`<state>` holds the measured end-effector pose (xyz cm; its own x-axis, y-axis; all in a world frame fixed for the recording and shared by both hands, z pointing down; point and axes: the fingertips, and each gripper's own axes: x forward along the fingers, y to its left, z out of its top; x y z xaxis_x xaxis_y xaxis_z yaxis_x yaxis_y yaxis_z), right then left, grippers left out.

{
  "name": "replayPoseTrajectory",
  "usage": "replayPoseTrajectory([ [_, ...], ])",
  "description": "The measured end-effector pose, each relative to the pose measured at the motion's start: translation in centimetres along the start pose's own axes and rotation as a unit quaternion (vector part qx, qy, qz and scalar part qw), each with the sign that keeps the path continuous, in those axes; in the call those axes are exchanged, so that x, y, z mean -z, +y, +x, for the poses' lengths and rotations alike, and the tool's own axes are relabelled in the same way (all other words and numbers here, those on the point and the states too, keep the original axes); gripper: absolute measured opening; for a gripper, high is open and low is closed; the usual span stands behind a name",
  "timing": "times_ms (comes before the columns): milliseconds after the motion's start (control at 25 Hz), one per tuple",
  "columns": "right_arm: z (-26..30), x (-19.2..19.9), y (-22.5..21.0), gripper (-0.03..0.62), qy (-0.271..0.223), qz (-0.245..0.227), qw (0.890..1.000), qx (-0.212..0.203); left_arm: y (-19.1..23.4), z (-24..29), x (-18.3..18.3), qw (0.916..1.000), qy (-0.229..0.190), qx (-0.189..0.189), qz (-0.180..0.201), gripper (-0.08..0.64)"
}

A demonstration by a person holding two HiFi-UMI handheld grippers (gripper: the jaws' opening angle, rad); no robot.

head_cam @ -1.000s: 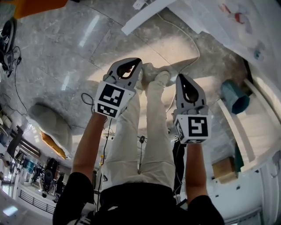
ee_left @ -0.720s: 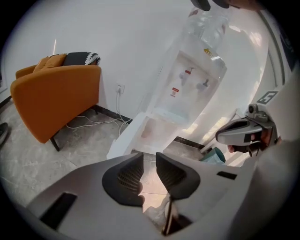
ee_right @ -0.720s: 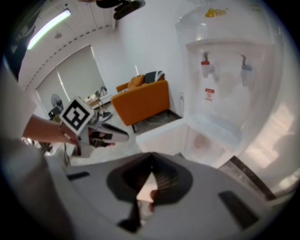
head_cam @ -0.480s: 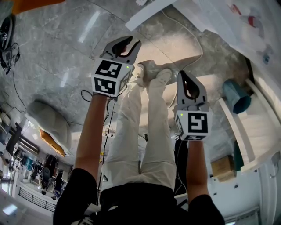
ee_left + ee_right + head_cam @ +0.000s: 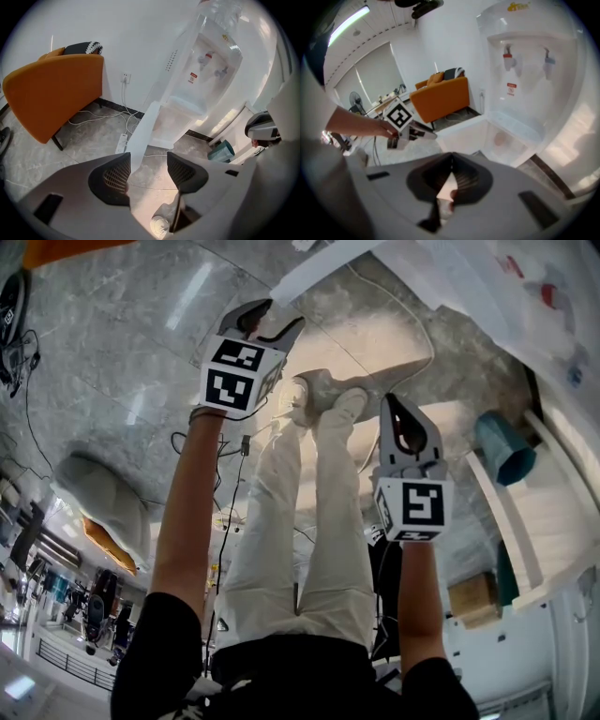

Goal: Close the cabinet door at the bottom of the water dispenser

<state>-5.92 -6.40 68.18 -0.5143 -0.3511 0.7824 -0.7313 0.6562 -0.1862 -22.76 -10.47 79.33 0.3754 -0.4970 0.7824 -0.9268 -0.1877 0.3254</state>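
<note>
The left tongs (image 5: pixel 148 171) had just been opening and stood wide. Their dark ribbed pads (image 5: pixel 116 176) pressed on nothing. In the left gripper view the free edge of the cabinet door (image 5: pixel 144 125) rose just beyond the tips; whether it touched them could not be told. The right tongs (image 5: pixel 450 165) were closed tip to tip, with nothing held. Both were of matt grey plastic, and each carried a cube with black-and-white square markers.

The cabinet door was a flat, smooth white panel. It stood swung open from the bottom of the water dispenser (image 5: pixel 527 75), so the white inside of the cabinet (image 5: pixel 506 138) showed. The dispenser was a tall body of glossy white plastic. A recessed bay in it held two taps, one red (image 5: pixel 507 58) and one blue (image 5: pixel 549 60), over a drip tray. A small red-and-white label (image 5: pixel 512 88) sat below the red tap, and a yellow mark sat near the top. The writing on both was too small to read.

The floor (image 5: pixel 112 343) was polished grey stone in large tiles with marbled veins. A white power strip (image 5: pixel 123 140) lay on it near the wall, among loose white cables. To the left of the dispenser stood an armchair (image 5: pixel 56 101) in orange cloth, with a dark knitted piece over its back. A teal bin (image 5: pixel 502 446) sat near the dispenser's other side.
</note>
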Motion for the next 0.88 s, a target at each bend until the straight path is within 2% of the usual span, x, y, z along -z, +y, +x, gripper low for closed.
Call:
replayPoseTrajectory([
  [80,0.1,0.1,0.1,0.034,0.002,0.0,1.0,-0.001,0.9,0.6,0.1,0.9999,0.004,-0.012,0.006,0.272],
  [360,0.5,0.6,0.2,0.034,0.009,-0.002,1.0,-0.004,3.1,2.1,0.4,0.9983,0.034,-0.029,0.039,0.295],
  [560,0.7,0.8,0.0,0.034,0.011,0.001,1.0,-0.003,3.4,3.0,1.2,0.9967,0.055,-0.025,0.054,0.296],
  [880,0.7,0.9,-0.3,0.034,0.008,0.007,1.0,0.002,2.6,3.9,1.2,0.996,0.064,-0.018,0.06,0.296],
])
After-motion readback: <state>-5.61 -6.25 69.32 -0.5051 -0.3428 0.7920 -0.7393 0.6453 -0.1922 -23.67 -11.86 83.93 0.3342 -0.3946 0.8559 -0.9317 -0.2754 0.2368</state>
